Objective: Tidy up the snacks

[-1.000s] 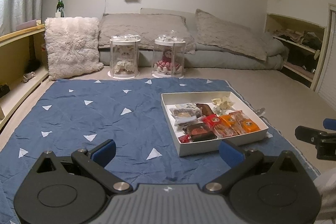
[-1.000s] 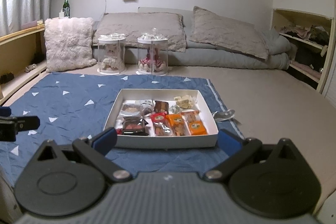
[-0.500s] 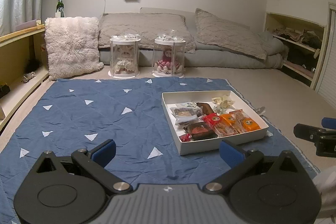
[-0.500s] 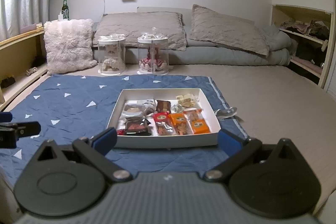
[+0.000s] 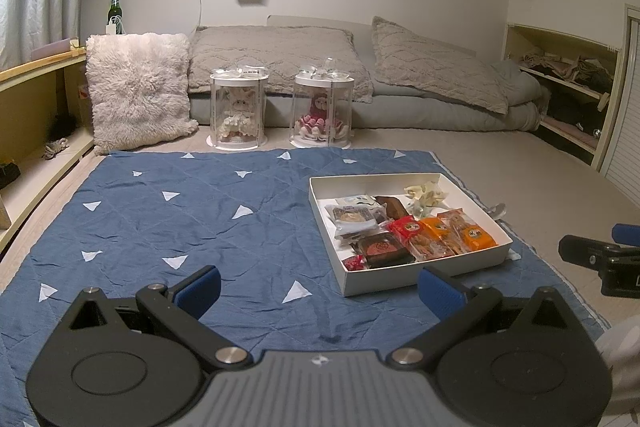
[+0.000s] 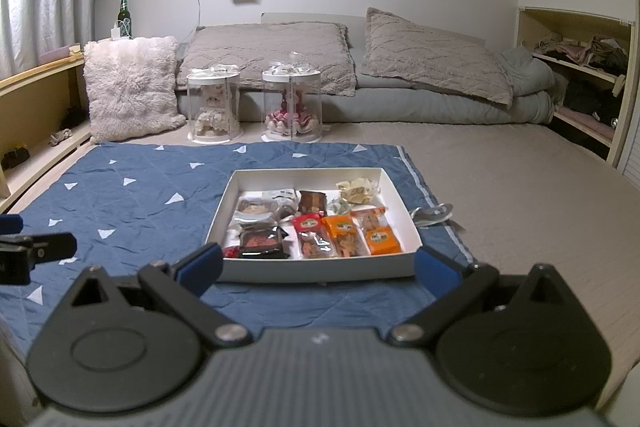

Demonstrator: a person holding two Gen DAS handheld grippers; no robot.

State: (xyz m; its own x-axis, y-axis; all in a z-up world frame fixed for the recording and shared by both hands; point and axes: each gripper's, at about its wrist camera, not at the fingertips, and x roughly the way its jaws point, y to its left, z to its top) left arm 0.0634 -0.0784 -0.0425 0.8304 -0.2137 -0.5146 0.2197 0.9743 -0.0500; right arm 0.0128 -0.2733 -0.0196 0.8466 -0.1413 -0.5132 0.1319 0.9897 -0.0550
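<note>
Above the near edge of the blue quilted mat with white triangles: left gripper, blue-padded fingers spread wide, nothing between them, hovering clear of the mat. Right gripper likewise spread apart and empty, just short of the shallow white cardboard tray, near wall framed between the fingertips. Inside tray: red snack packet, orange snack packets, dark brown wrapped cake, clear-wrapped pastry, crumpled pale wrappers at far right corner. Tray sitting on right part of mat. Just right of tray, off the mat edge, a clear crumpled wrapper. Beyond mat's far edge: two clear cylindrical doll cases, fluffy white cushion, grey bedding.
</note>
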